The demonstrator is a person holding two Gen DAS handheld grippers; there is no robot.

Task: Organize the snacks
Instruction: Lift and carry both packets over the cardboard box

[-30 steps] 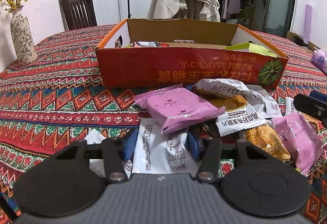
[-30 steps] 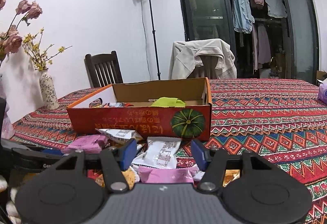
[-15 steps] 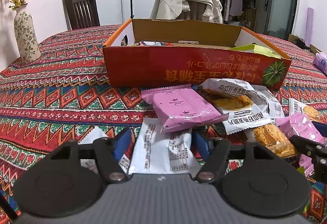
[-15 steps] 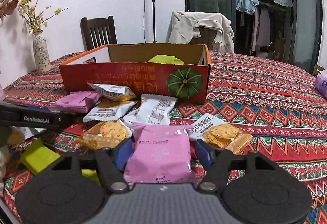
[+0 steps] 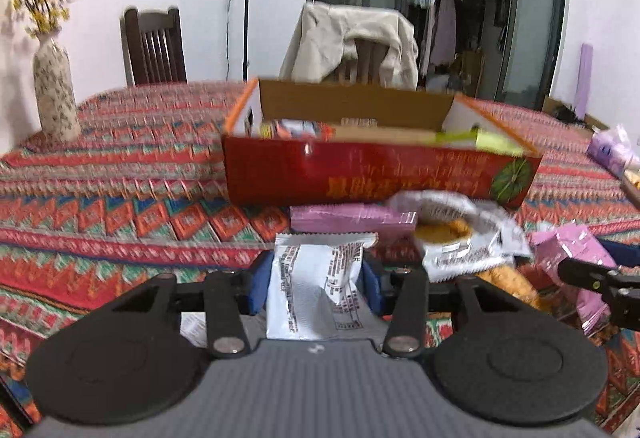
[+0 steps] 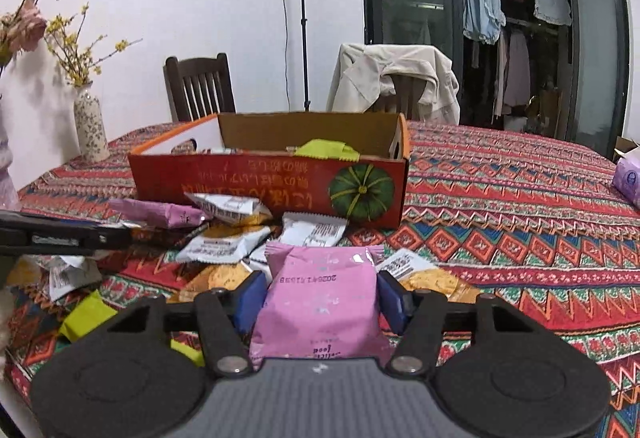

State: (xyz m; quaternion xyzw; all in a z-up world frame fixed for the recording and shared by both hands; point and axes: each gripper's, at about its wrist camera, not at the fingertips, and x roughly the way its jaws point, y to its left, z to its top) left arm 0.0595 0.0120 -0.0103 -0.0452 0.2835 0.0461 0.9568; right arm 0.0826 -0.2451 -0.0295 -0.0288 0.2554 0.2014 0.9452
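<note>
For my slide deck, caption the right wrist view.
Right tongs grip a pink packet before the red box.

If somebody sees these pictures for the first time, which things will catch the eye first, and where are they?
The red box with a green pumpkin picture stands mid-table on the patterned cloth, snack packets heaped before it. Nearest each camera is a held packet: the left gripper has just closed on a white packet, and the right gripper pinches a pink packet.
</note>
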